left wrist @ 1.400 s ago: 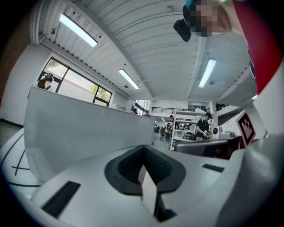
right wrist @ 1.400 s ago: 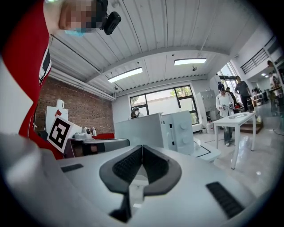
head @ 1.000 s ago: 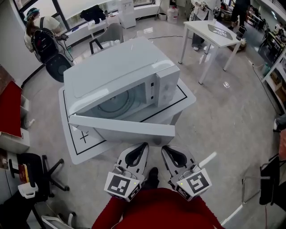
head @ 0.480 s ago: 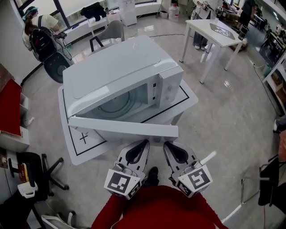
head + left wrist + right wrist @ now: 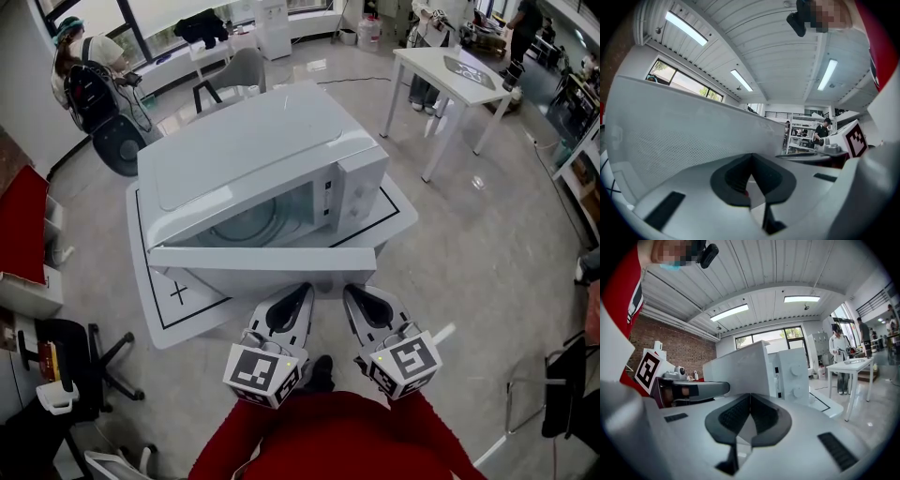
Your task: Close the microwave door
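A white microwave [image 5: 253,141] sits on a low white table [image 5: 164,314]. Its door [image 5: 262,265] stands wide open, swung out across the front, and the glass turntable [image 5: 248,220] shows inside. Both grippers are held side by side just in front of the door's outer face. The left gripper [image 5: 300,296] is shut and empty; in the left gripper view [image 5: 751,158] the dotted door panel [image 5: 689,136] looms close on the left. The right gripper [image 5: 353,296] is shut and empty too; its own view [image 5: 750,398] looks past the door [image 5: 738,369] to the control panel [image 5: 794,373].
A white desk [image 5: 450,70] stands at the back right. A grey chair [image 5: 234,70] and a person with a backpack [image 5: 89,80] are behind the microwave. An office chair [image 5: 66,356] and a red surface [image 5: 21,225] lie at the left.
Both grippers have edged forward, closer to the open door's outer face. The door's angle looks about the same.
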Demonstrator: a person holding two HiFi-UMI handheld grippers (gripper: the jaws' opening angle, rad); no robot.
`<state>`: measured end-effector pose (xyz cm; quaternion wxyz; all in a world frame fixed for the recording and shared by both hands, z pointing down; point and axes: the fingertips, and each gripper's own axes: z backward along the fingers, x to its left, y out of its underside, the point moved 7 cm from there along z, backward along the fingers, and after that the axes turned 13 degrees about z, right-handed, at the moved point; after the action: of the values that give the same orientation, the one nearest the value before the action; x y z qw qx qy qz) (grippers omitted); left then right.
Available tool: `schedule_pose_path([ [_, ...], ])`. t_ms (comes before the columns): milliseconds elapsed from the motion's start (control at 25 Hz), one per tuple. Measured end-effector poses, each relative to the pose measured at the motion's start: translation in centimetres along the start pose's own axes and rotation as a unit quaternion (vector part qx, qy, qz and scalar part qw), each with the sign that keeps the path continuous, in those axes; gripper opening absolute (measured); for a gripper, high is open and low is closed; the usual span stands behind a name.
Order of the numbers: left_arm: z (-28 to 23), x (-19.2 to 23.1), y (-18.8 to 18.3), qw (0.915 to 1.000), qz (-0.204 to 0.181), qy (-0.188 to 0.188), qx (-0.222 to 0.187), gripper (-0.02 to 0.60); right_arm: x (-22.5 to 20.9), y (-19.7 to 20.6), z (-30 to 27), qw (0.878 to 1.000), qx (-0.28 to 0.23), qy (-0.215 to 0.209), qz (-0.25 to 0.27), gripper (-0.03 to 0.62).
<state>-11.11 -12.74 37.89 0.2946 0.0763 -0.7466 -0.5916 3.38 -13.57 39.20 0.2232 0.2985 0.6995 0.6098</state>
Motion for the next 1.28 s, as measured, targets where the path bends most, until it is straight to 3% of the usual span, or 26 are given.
schedule_pose_path([
  [1280,-5.6,3.1,-1.8,0.9978,-0.044,-0.045,-0.019,0.011,-3.6,-0.8,-8.4,0.999,0.006,0.002,0.049,0.014],
])
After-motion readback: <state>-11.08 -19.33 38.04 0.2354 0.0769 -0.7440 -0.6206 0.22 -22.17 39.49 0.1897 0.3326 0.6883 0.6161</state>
